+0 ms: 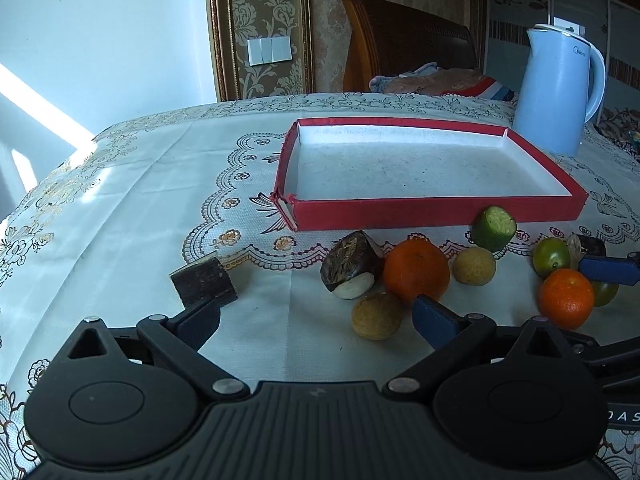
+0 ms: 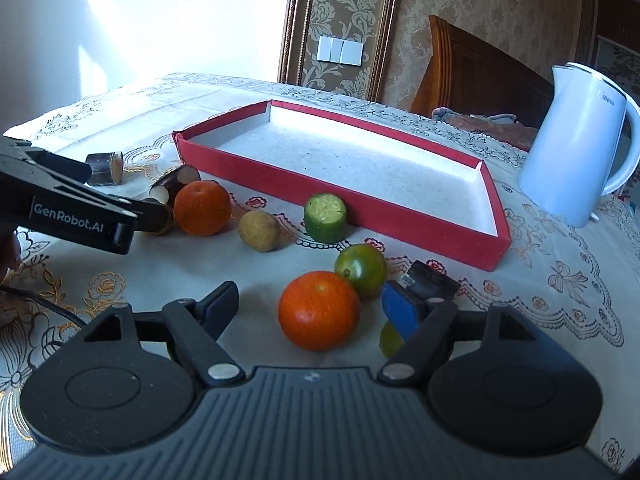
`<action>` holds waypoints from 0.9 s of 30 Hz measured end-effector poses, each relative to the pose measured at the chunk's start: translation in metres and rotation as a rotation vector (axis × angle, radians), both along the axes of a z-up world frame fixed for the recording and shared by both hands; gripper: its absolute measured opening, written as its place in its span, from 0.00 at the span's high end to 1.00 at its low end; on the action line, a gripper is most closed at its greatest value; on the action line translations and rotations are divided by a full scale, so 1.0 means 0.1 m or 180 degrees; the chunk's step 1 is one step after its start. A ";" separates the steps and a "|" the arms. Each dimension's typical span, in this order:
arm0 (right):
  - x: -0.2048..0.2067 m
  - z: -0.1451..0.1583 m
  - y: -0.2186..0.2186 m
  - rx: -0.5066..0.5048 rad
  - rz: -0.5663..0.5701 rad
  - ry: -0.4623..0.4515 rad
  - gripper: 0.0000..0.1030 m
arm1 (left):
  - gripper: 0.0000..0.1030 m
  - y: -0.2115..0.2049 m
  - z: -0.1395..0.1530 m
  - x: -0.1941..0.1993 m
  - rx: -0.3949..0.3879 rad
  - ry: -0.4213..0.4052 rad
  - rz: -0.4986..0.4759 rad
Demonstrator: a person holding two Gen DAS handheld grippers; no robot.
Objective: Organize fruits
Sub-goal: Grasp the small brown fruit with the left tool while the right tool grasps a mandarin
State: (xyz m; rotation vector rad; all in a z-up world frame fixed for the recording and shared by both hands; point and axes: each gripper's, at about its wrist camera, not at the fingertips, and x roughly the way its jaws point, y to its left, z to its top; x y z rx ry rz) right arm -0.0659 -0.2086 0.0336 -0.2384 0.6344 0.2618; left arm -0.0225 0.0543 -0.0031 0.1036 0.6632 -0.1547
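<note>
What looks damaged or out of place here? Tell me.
The red tray has a split corner: its near-left walls have come apart and gape open. The tray holds nothing; the fruits, such as the orange, all lie on the tablecloth in front of it.

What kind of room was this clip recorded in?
Most likely a bedroom in a home. Behind the table with its lace-patterned tablecloth stands a wooden headboard with bedding against damask wallpaper. An electric kettle adds to the domestic look.
</note>
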 end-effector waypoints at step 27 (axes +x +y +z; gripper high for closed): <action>0.03 0.01 -0.09 0.0123 -0.0074 -0.0007 0.62 | 0.74 -0.16 -0.08 -0.09 0.0001 -0.0062 -0.0362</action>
